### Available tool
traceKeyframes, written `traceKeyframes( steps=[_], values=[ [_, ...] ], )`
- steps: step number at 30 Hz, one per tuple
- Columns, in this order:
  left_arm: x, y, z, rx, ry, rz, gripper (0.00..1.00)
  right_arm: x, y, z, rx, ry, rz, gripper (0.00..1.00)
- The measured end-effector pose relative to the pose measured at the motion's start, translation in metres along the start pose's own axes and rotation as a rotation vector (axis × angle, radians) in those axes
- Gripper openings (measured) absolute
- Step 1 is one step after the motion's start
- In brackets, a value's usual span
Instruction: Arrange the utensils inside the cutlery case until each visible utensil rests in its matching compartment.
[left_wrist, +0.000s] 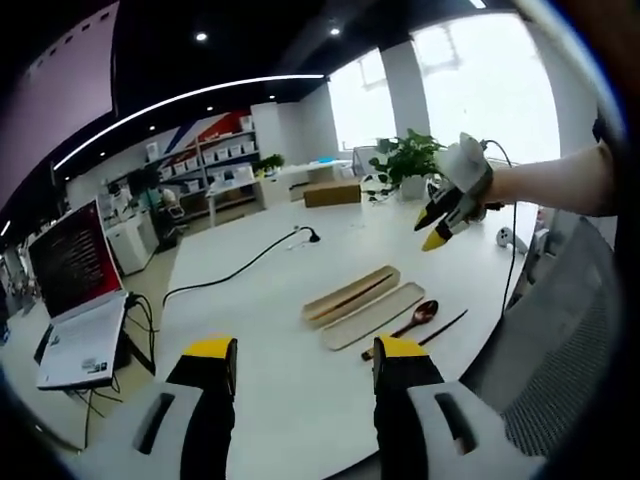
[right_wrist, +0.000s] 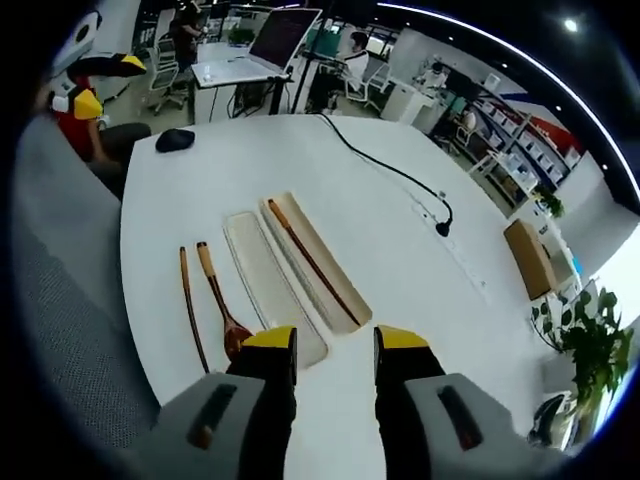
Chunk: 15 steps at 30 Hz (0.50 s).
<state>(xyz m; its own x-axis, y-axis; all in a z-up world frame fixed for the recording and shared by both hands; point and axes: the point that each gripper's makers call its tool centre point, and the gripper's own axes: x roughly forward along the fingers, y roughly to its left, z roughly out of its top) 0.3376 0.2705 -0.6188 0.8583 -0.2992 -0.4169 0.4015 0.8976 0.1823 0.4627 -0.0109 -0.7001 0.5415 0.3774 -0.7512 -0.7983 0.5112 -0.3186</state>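
On the white table (right_wrist: 390, 215) lies a pale wooden cutlery case in two long halves. One half (right_wrist: 322, 268) (left_wrist: 350, 293) holds a dark chopstick (right_wrist: 305, 255). The other half (right_wrist: 268, 282) (left_wrist: 372, 316) is empty. Beside it, on the table, lie a wooden spoon (right_wrist: 216, 298) (left_wrist: 415, 318) and a second chopstick (right_wrist: 190, 308) (left_wrist: 447, 326). My right gripper (right_wrist: 335, 350) is open above the near ends of the case halves, holding nothing. My left gripper (left_wrist: 305, 355) is open too, short of the case. The right gripper (left_wrist: 437, 226) hangs high over the table in the left gripper view, on a person's arm.
A laptop (left_wrist: 72, 290) sits on a stand at the left, and a black cable (left_wrist: 245, 262) runs across the table. A cardboard box (left_wrist: 332, 193) and a plant (left_wrist: 412, 160) stand at the far side. A mouse (right_wrist: 175, 140) lies near the edge. A grey mesh chair (left_wrist: 565, 370) is close by.
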Motion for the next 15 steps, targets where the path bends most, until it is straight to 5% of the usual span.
traceKeyframes(
  steps=[15],
  values=[
    [0.0, -0.005, 0.003, 0.009, -0.005, -0.012, 0.56, -0.015, 0.032, -0.022, 0.011, 0.019, 0.069, 0.26]
  ],
)
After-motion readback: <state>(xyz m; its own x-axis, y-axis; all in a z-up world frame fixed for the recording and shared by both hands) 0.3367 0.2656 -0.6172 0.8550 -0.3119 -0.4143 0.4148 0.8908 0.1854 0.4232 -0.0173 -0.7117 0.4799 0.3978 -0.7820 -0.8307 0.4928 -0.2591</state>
